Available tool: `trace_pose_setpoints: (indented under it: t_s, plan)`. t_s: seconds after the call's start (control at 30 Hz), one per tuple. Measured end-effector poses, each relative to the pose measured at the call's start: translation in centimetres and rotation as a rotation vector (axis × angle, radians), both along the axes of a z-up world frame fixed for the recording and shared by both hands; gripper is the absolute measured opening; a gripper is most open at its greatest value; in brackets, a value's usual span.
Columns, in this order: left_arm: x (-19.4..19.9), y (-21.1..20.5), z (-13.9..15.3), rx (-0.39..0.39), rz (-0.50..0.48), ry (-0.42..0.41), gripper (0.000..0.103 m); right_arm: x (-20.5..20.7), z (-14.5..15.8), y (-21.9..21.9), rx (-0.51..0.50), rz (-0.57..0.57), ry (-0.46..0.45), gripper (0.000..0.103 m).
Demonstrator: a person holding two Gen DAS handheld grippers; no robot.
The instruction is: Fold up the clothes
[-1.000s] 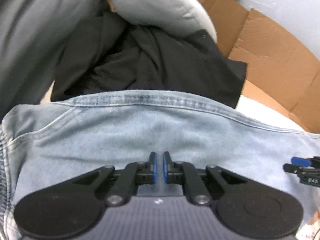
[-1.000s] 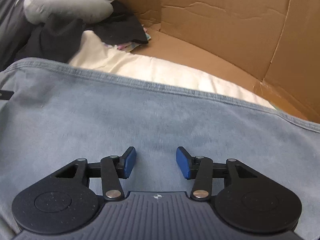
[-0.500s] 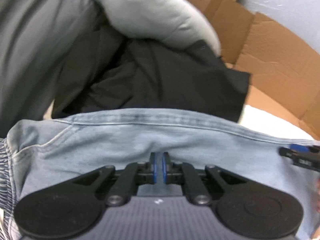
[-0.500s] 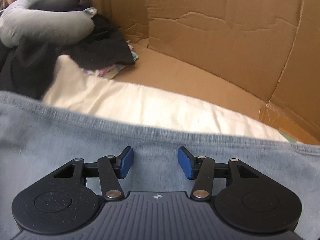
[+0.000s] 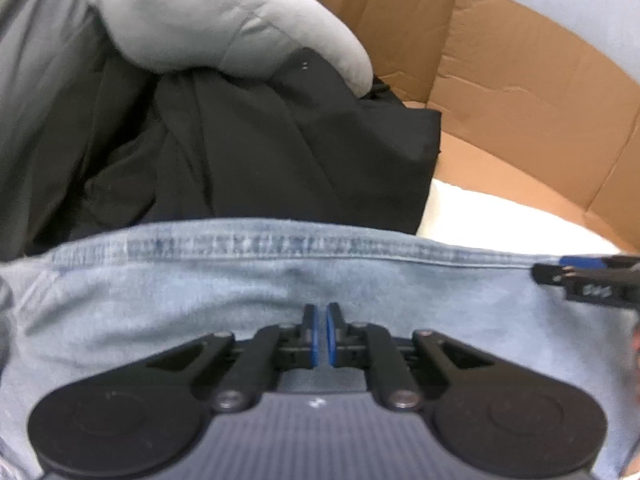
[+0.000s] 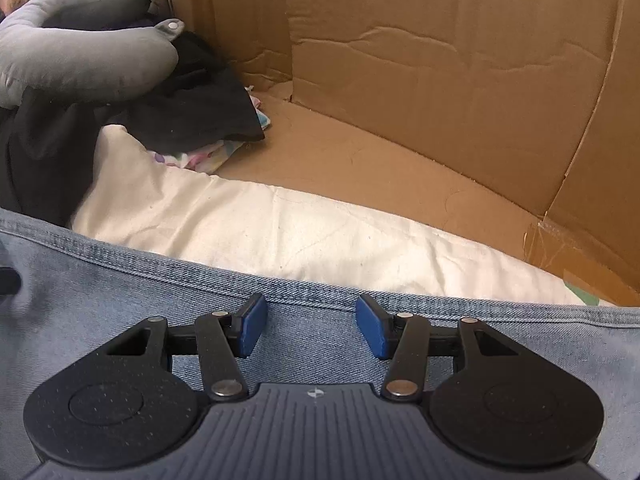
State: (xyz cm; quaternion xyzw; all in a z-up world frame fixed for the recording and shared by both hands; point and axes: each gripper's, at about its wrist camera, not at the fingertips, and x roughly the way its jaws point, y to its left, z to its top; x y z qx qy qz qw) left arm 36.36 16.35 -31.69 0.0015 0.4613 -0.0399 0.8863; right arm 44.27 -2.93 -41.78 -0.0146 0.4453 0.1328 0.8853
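1. A grey pillow (image 5: 224,28) lies on a heap of black cloth (image 5: 280,152) at the far left; in the right wrist view the same pillow (image 6: 80,60) rests on the black cloth (image 6: 192,108), with a scrap of pastel print (image 6: 208,158) showing under the cloth's edge.
2. Cardboard (image 6: 440,80) walls stand behind and to the right, folding down into a cardboard floor; a cream sheet (image 6: 280,232) lies between that floor and the jeans.
3. The black cloth reaches right up to the far hem of the jeans (image 5: 240,280) in the left wrist view.
4. Both claws point forward over the denim, low above it, well short of the hem.
5. The left claw (image 5: 320,340) has its blue pads nearly together, only a sliver of gap; whether denim is pinched there cannot be told.
6. The right claw (image 6: 311,330) is spread wide and holds nothing, with jeans (image 6: 120,300) visible between its pads.
7. The right claw's tip (image 5: 580,276) shows at the right edge of the left wrist view, at the hem.
8. The jeans lie spread under both claws, their stitched hem running across just ahead of the fingertips.
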Motion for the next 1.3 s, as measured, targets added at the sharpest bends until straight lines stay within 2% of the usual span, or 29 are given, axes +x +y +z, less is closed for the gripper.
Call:
trace_pose_setpoints:
  t_s: [0.23,0.3,0.4,0.5,0.63,0.77,0.83,0.93,1.03,1.17,1.3]
  plan:
    - [-0.4,-0.3,0.6,0.012,0.015,0.009,0.004,-1.2,1.6,-3.0,0.136,-0.003,0.025,0.056]
    - [-0.5,-0.4,0.8,0.015,0.020,0.011,0.008,-2.0,2.2,-3.9,0.155,0.013,0.024,0.056]
    - [-1.8,0.5,1.6,0.013,0.042,0.015,0.019,-3.7,3.8,-5.6,0.173,0.037,0.016,0.056]
    - [-3.2,1.7,2.5,0.014,0.070,0.022,0.020,-5.5,5.5,-7.5,0.191,0.060,0.001,0.056]
    - [-5.9,4.1,4.8,0.013,0.128,0.058,0.020,-8.1,8.4,-10.6,0.167,0.088,0.001,0.056]
    - [-8.0,5.8,7.4,0.006,0.187,0.105,0.023,-10.9,13.1,-14.7,0.161,0.076,0.029,0.056]
    - [-8.4,6.2,9.0,0.027,0.206,0.102,0.024,-12.9,15.9,-17.3,0.165,0.055,0.003,0.056]
    - [-10.1,7.2,11.4,0.014,0.252,0.094,0.026,-15.4,19.4,-21.2,0.194,-0.008,-0.039,0.057]
    - [-11.5,7.2,13.1,0.022,0.251,0.089,0.026,-17.8,21.8,-24.7,0.208,-0.083,-0.074,0.057]
    - [-13.3,5.9,14.6,0.031,0.224,0.086,0.026,-21.3,22.9,-28.4,0.223,-0.148,-0.091,0.057]
    - [-15.3,4.5,15.8,0.039,0.194,0.092,0.026,-25.2,21.8,-31.2,0.248,-0.204,-0.071,0.057]
